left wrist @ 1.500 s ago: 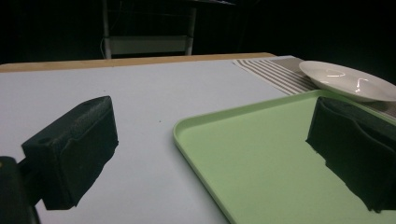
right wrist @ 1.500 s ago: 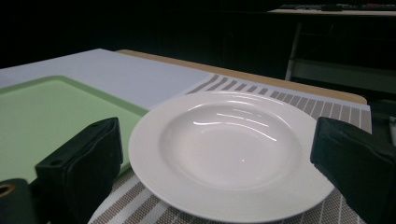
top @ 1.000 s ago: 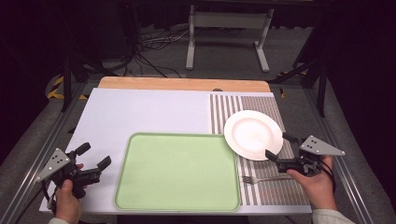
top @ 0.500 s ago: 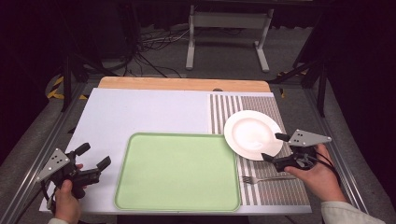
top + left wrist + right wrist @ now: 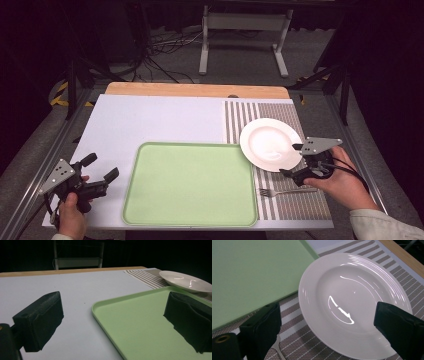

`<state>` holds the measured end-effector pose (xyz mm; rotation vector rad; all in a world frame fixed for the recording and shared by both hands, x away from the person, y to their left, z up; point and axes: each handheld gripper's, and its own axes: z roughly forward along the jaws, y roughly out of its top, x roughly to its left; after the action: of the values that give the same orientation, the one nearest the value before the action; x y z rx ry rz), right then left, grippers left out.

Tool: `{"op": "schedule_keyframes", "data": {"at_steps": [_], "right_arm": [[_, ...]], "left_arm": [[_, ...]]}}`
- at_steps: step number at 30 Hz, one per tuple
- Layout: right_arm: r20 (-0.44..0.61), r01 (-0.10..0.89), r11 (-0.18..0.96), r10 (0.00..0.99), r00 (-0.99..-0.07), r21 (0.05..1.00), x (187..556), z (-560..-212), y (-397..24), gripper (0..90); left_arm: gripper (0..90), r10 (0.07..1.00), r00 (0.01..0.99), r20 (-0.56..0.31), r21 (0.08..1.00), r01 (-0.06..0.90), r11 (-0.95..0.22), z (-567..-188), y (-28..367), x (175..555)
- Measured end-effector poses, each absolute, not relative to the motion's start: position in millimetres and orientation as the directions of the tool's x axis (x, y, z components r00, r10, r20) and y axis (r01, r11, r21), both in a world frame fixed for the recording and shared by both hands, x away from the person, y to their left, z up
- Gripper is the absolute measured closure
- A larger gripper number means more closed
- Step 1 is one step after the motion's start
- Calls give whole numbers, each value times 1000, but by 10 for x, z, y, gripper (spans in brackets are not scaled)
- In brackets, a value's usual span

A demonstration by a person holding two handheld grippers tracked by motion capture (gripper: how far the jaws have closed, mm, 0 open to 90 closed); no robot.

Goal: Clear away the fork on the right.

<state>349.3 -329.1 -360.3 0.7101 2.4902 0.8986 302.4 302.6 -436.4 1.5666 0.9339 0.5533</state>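
The room behind is dark, with a grey floor, some cables and a white metal stand (image 5: pixel 243 35) at the back. The table (image 5: pixel 150 120) has a pale top and a strip of wood along its far edge. A striped mat (image 5: pixel 295 202) covers its right side. A green tray (image 5: pixel 190 184) lies flat near the front, in the middle, with nothing on it.

The person's right hand (image 5: pixel 345 184) comes in from the bottom right corner, with a pale sleeve at the wrist. It holds the right gripper (image 5: pixel 295 161) low at the near right edge of the white plate (image 5: pixel 270 144). The two black jaws stand wide apart and hold nothing. In the right gripper view, one jaw is over the mat beside the plate's rim and the other is over the plate (image 5: pixel 354 302). It is hard to tell if they touch the plate.

The plate sits on the striped mat, and its left edge lies right at the tray's far right corner. A fork (image 5: pixel 285 191) lies on the mat just in front of the plate, close to the right hand.

The left hand (image 5: pixel 72 212) is at the front left corner of the table. It holds the left gripper (image 5: pixel 100 168) just left of the tray. Its jaws are wide apart too, with nothing between them. In the left gripper view, they point over the tray (image 5: pixel 140 322) toward the plate (image 5: pixel 185 281).
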Motion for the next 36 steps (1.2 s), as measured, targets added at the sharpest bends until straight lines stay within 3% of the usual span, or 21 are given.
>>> {"op": "schedule_keyframes", "data": {"at_steps": [36], "right_arm": [[-87,379,840,443,-892,388,3603,-3698,-3159,86]], "left_arm": [[30,809,569,-147,965,262,-8,-4361,3043,3025]]}}
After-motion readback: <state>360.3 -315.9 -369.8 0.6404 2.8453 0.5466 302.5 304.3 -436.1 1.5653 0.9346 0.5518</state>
